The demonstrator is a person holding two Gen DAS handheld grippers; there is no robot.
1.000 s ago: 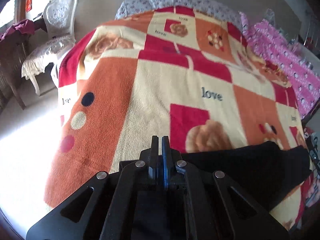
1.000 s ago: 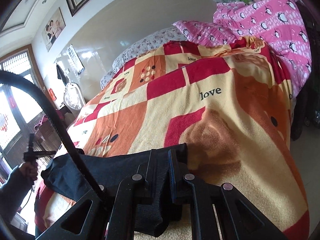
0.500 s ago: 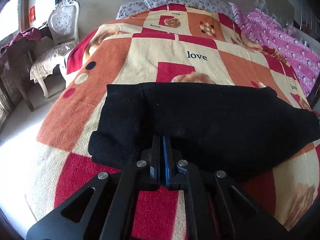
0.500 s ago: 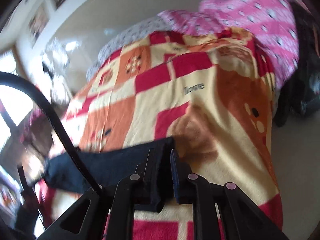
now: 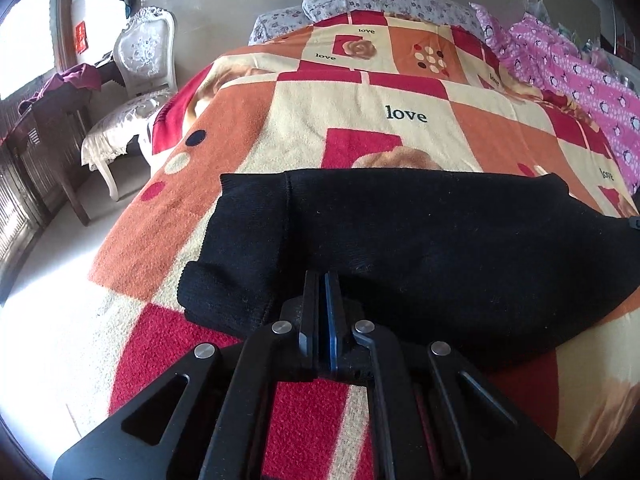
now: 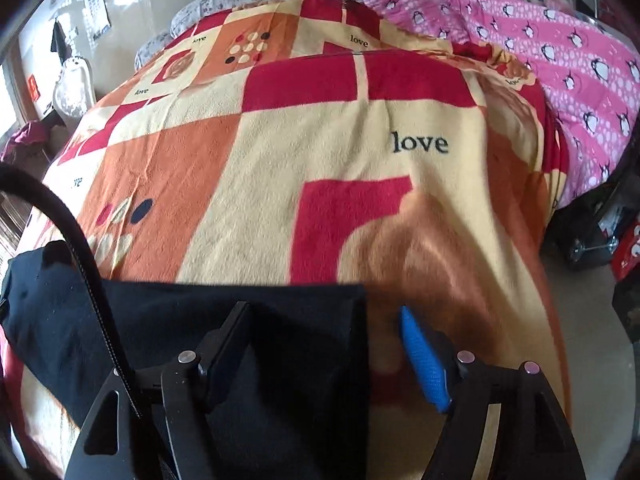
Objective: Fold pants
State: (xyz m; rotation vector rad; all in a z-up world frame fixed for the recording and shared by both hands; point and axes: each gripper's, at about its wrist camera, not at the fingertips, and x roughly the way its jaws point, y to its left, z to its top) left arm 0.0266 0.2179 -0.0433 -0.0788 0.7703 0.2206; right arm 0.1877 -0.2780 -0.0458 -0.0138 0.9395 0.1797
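Note:
The black pants (image 5: 400, 240) lie folded in a wide band across the near part of the patterned blanket (image 5: 360, 112) on the bed. My left gripper (image 5: 322, 280) is shut, its fingertips at the near edge of the pants; whether it pinches cloth is unclear. In the right wrist view the pants (image 6: 280, 340) lie flat at the lower left. My right gripper (image 6: 324, 312) is open, its dark left finger (image 6: 224, 340) over the pants and its blue right pad (image 6: 424, 360) over the bare blanket (image 6: 320, 140).
A white chair (image 5: 132, 92) and a dark wooden table (image 5: 48, 128) stand left of the bed. Pink penguin bedding (image 6: 540, 52) is piled along the right side. Pillows (image 5: 380, 0) lie at the far end. A black cable (image 6: 80, 248) crosses the right wrist view.
The pants were lowered onto the blanket and now lie flat. My right gripper opened and let go of the cloth. My left gripper stayed shut at the near edge.

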